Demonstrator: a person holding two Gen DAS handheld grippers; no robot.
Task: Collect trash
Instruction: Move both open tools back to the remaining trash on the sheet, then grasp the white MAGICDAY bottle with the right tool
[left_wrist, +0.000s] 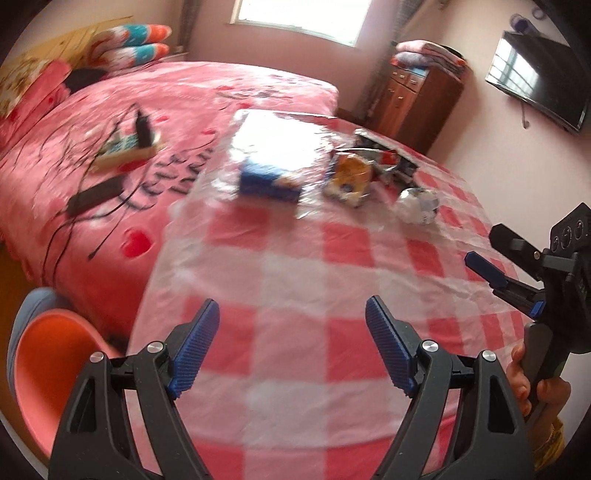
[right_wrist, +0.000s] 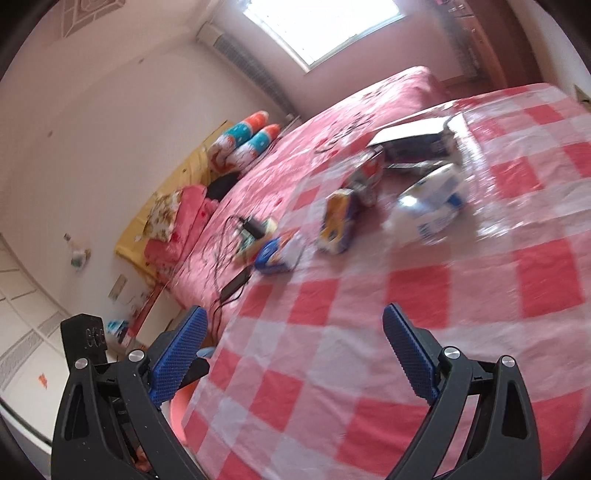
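Both the left gripper (left_wrist: 291, 345) and the right gripper (right_wrist: 293, 352) are black plastic frames with silver round screw heads and ribbed blue pads (left_wrist: 195, 350), and a yellow patterned sleeve (left_wrist: 550, 439) cuffs the person's right hand (left_wrist: 535, 384).

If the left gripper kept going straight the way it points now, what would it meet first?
Probably the bare checked tablecloth: the open left gripper tilts down at it, well short of the blue box. Depth is unclear.
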